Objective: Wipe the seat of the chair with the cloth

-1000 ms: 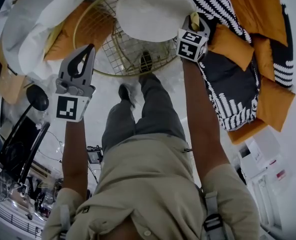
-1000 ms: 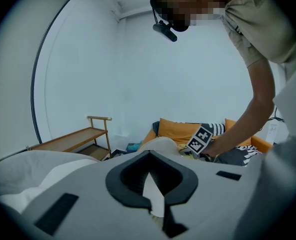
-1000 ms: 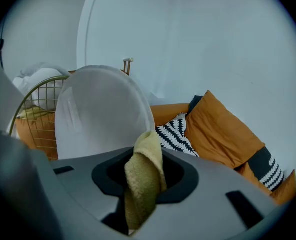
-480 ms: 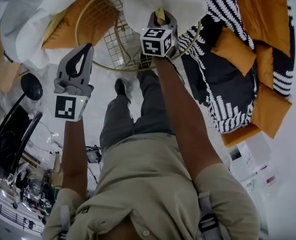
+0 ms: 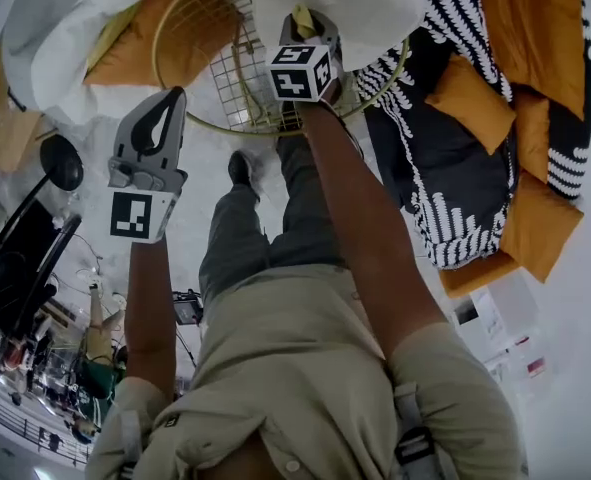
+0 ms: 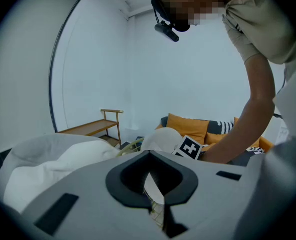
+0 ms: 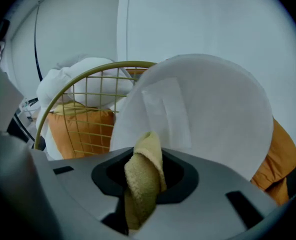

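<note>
Cloth point(image 7: 143, 181), yellow, bunched and pinched in the closed jaws of the right gripper point(image 5: 308, 26). Its tip pokes up at the near edge of the chair's round white seat cushion point(image 7: 208, 114); contact not clear. Gold wire chair frame point(image 5: 220, 83) curves round the cushion. Left gripper point(image 5: 163, 118) hangs off to the left, well apart from the seat, jaws together, nothing in them. Orange pillows point(image 5: 465, 98) and striped black-white throw point(image 5: 455, 223) to the right.

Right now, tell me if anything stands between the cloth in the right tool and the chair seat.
Nothing visible does. The right tool is shut on the yellow cloth, and the white seat lies straight ahead, unobstructed.
</note>
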Action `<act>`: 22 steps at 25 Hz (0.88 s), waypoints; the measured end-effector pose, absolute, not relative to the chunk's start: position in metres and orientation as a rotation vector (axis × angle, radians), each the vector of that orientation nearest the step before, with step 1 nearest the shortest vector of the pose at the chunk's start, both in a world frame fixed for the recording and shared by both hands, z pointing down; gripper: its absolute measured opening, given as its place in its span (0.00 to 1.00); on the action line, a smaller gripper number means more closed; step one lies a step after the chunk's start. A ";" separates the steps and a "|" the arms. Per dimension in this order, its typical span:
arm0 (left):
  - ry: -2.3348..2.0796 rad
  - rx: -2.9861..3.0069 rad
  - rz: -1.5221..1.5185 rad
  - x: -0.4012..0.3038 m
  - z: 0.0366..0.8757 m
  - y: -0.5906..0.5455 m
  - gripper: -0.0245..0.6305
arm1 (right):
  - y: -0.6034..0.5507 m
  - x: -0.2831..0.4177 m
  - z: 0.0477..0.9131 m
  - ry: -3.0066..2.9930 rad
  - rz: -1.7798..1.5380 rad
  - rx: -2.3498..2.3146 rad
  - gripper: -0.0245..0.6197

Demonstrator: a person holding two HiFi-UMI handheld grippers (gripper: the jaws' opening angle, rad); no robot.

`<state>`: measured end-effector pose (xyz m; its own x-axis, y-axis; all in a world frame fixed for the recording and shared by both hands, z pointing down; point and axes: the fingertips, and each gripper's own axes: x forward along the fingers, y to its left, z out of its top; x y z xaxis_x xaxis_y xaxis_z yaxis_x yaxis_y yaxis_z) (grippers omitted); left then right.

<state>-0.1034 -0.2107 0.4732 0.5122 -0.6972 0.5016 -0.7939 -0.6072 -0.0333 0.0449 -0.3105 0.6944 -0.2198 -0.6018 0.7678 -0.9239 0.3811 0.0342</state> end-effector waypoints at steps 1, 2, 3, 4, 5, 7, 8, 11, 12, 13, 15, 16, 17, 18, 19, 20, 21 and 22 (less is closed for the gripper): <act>-1.270 2.557 0.709 -0.101 0.473 -0.211 0.06 | -0.311 0.059 0.698 -1.907 0.579 1.330 0.22; -1.263 2.563 0.711 -0.098 0.473 -0.211 0.06 | -0.310 0.077 0.701 -1.881 0.585 1.351 0.22; -1.254 2.570 0.712 -0.095 0.473 -0.211 0.06 | -0.309 0.097 0.704 -1.850 0.591 1.376 0.22; -1.245 2.576 0.714 -0.092 0.473 -0.211 0.06 | -0.308 0.120 0.707 -1.813 0.596 1.407 0.22; -1.236 2.580 0.715 -0.089 0.474 -0.212 0.06 | -0.306 0.144 0.708 -1.772 0.600 1.446 0.22; -1.219 2.587 0.717 -0.083 0.475 -0.213 0.06 | -0.299 0.193 0.705 -1.686 0.603 1.535 0.22; -1.210 2.593 0.716 -0.079 0.475 -0.213 0.06 | -0.295 0.212 0.703 -1.650 0.606 1.575 0.22; -1.182 2.611 0.714 -0.069 0.476 -0.213 0.06 | -0.285 0.242 0.701 -1.600 0.629 1.636 0.22; -1.173 2.614 0.716 -0.066 0.477 -0.213 0.06 | -0.283 0.245 0.702 -1.597 0.634 1.642 0.22; -1.165 2.616 0.719 -0.064 0.477 -0.213 0.06 | -0.282 0.245 0.703 -1.596 0.636 1.646 0.22; -1.158 2.618 0.723 -0.063 0.477 -0.214 0.06 | -0.282 0.243 0.705 -1.597 0.643 1.651 0.22; -1.159 2.620 0.722 -0.063 0.477 -0.215 0.06 | -0.283 0.242 0.706 -1.597 0.645 1.652 0.22; -1.162 2.620 0.722 -0.064 0.476 -0.215 0.06 | -0.284 0.240 0.707 -1.598 0.647 1.653 0.22; -1.164 2.618 0.725 -0.066 0.477 -0.215 0.06 | -0.285 0.239 0.708 -1.598 0.648 1.651 0.22; -1.168 2.615 0.729 -0.068 0.477 -0.214 0.06 | -0.285 0.236 0.709 -1.598 0.649 1.647 0.22; -1.173 2.610 0.731 -0.071 0.479 -0.214 0.06 | -0.286 0.232 0.711 -1.600 0.649 1.641 0.22; -1.179 2.605 0.730 -0.074 0.480 -0.213 0.06 | -0.287 0.227 0.714 -1.603 0.647 1.634 0.22; -1.186 2.597 0.730 -0.078 0.482 -0.212 0.06 | -0.288 0.219 0.717 -1.611 0.646 1.624 0.22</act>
<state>-0.0779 -0.2123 0.4822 0.5574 -0.6548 0.5104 -0.7507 -0.6601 -0.0272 0.2190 -0.2879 0.7167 0.0820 -0.6091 0.7889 -0.9854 0.0690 0.1557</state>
